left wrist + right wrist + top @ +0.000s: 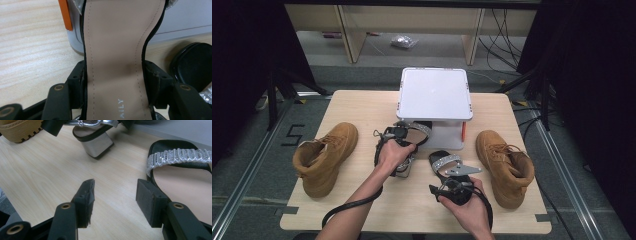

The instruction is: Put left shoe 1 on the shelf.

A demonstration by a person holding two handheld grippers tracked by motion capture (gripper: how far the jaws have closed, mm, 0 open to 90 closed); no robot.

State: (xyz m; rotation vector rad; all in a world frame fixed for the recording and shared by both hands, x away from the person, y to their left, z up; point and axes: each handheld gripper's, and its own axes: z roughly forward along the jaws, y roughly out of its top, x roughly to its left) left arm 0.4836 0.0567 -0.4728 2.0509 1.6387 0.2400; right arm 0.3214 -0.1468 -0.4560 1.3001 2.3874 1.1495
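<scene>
- Left gripper (113,82) is clamped on the sides of a black sandal (120,50), beige insole squeezed between the pads, toe pointed at the white box (434,95) ahead.
- Right gripper (113,202) is held apart over bare surface (50,175); second sandal (182,177) sits just beside its right pad, ungripped.

The left gripper (404,131) is reaching forward at mid-table, its jaws pressing on both edges of a sandal (117,50). The right gripper (451,176) is sitting nearer the person, angled left, its jaws standing apart with nothing between them
</scene>
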